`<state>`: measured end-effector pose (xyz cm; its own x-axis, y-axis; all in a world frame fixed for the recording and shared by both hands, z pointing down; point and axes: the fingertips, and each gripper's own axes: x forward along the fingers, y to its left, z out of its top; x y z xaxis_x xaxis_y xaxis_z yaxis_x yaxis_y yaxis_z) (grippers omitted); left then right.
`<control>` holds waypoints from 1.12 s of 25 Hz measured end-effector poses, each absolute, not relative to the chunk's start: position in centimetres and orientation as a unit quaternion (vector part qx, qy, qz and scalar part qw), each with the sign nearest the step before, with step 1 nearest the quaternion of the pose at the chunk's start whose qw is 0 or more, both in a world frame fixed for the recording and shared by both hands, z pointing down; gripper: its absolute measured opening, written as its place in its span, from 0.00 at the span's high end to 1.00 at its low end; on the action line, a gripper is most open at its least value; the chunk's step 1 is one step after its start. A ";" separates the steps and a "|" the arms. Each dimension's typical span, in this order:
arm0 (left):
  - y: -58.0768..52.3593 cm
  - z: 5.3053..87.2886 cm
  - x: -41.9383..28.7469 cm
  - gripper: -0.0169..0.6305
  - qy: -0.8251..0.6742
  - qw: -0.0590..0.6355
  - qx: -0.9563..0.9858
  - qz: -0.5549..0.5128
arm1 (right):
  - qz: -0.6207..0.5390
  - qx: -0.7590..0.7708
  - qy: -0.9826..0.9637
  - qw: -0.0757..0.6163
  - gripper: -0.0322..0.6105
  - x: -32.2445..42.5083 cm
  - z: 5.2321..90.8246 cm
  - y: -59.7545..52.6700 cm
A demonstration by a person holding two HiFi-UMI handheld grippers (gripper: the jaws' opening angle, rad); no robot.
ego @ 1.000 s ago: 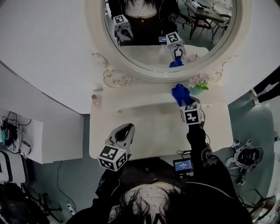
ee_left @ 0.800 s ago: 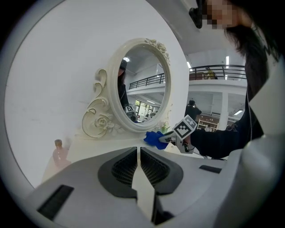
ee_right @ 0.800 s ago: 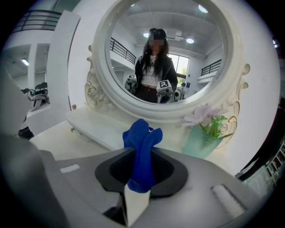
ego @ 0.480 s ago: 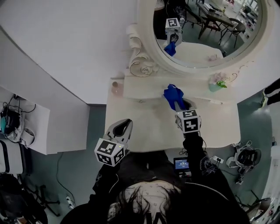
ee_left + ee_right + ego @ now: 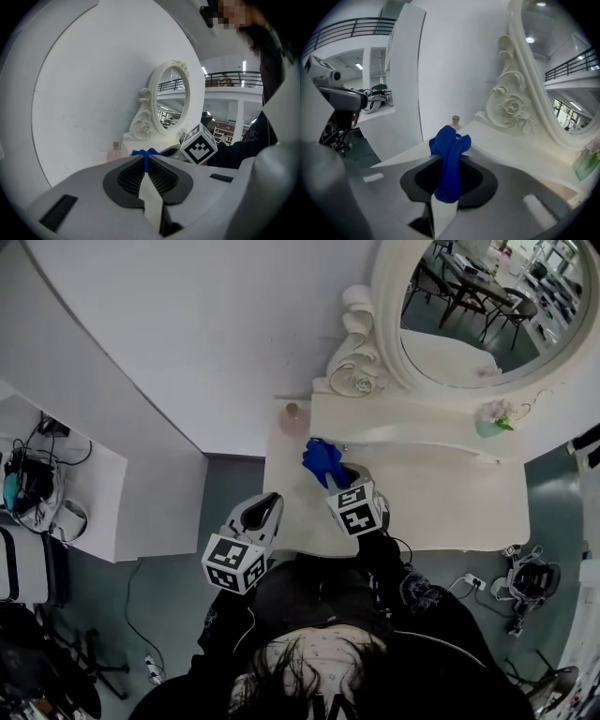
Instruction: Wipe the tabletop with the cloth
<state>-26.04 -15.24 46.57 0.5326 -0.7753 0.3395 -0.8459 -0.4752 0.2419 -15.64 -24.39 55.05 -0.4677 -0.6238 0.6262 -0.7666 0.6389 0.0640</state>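
My left tongs hang over the front left corner of the white tabletop, pointing toward one o'clock. Their jaws are pressed together with nothing between them. Through my left gripper view, only a sliver of blue shows past the closed tips.

Just right of them, at two o'clock, is the blue cloth. It is bunched into an upright tuft over the left part of the tabletop, close to the left edge. My right tongs are clenched on it. In my right gripper view the cloth's lower fold sits pinched between the two jaws, and the rest sticks out past the tips. From my head, the cloth lies at eleven o'clock of the right tongs' marker cube. I cannot tell whether the cloth touches the surface.

A small pale bottle stands at eleven o'clock of the cloth, at the back left corner. Farther right, an oval mirror in a carved white frame rises behind the tabletop, with a small vase of flowers at its foot
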 end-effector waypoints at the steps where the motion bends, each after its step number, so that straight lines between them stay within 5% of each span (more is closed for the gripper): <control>1: -15.0 46.6 -26.8 0.97 -0.477 0.194 0.852 0.091 | 0.112 0.398 -0.852 0.320 0.82 -17.2 55.6 -24.0; 12: -11.8 48.0 -33.3 0.97 -0.525 0.218 0.819 0.078 | 0.100 0.319 -0.850 0.406 0.82 -26.1 62.8 -22.1; 21: -12.6 49.0 -35.2 0.97 -0.547 0.229 0.802 0.066 | 0.077 0.319 -0.837 0.438 0.82 -24.7 65.1 -22.9; 28: -14.3 48.8 -30.3 0.97 -0.518 0.223 0.823 0.073 | 0.090 0.360 -0.821 0.434 0.82 -18.0 65.0 -24.2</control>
